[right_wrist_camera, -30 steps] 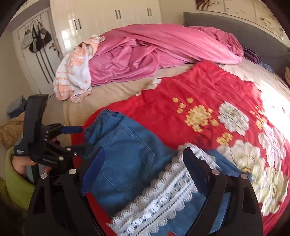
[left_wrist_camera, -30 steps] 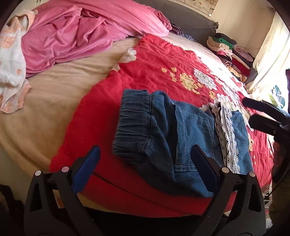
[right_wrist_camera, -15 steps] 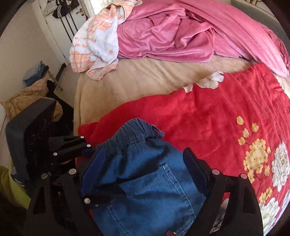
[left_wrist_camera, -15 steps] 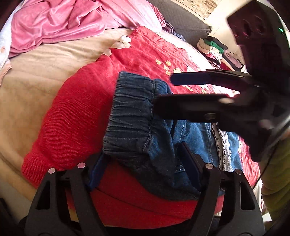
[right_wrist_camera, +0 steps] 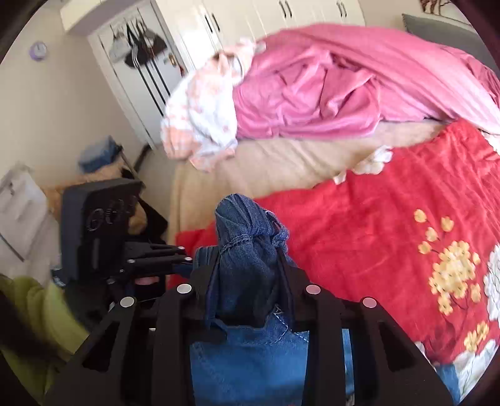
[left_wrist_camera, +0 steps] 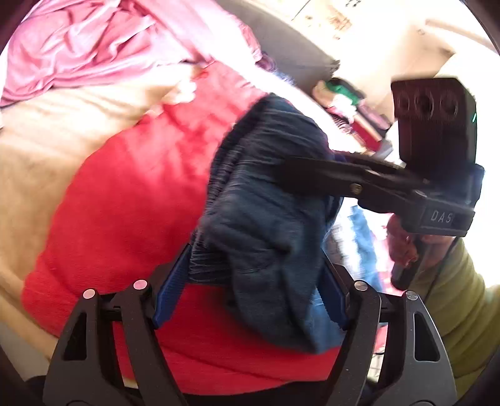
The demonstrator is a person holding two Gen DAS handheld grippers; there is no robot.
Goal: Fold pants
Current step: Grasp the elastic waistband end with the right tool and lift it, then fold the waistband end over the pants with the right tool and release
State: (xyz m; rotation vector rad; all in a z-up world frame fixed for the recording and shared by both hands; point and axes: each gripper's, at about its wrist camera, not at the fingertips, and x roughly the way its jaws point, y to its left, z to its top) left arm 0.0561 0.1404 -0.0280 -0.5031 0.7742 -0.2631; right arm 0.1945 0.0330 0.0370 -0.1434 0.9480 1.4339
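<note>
My right gripper (right_wrist_camera: 247, 265) is pressed together on the pants (right_wrist_camera: 250, 237): a bunch of the blue denim sticks up between its two fingers, and more denim hangs below them. In the left wrist view the same gripper comes in from the right side, its fingers (left_wrist_camera: 315, 178) closed over the gathered waistband, and the denim there is raised off the blanket.

My left gripper (left_wrist_camera: 253, 290) has its blue pads on both sides of the lower denim edge. The cloth fills the gap and seems to touch both pads, so I read it as pinching the pants, although the picture is blurred. In the right wrist view I see this gripper at the left, reaching to the same bunch of denim.

The pants are at the near edge of the red blanket (left_wrist_camera: 131, 193), lifted between the two grippers. The blanket has yellow and white flowers (right_wrist_camera: 453, 268) and lies on a beige sheet (right_wrist_camera: 275, 162). Further back there is a pink cover (right_wrist_camera: 337, 87) and a white and orange cloth (right_wrist_camera: 203, 118). White wardrobes (right_wrist_camera: 250, 15) stand behind the bed.
</note>
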